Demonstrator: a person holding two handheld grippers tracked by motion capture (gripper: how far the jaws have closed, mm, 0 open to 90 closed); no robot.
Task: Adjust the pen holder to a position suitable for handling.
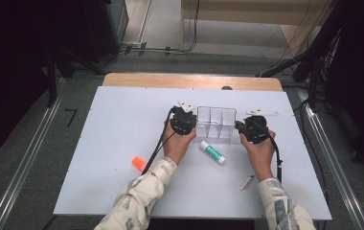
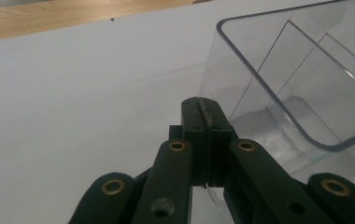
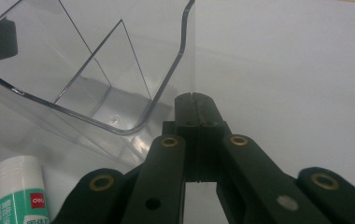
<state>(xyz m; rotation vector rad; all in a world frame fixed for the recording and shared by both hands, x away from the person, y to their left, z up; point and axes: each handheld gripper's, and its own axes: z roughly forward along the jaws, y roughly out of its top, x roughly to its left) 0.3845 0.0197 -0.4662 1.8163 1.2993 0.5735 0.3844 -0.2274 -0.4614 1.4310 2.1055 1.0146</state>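
Clear divided organizer upright mid-table, glue stick nearby

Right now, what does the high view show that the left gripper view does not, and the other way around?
High view alone: both hands, the right gripper, a glue stick near the middle of the table, an orange item left of the left sleeve, and a thin pen-like object near the right wrist.

Left gripper view alone: the left gripper jaws pressed together, tips at the outside of the tray wall, whether touching cannot be told; also the tray's inner dividers close up.

Both: the clear tray, the white table surface, its wooden far edge.
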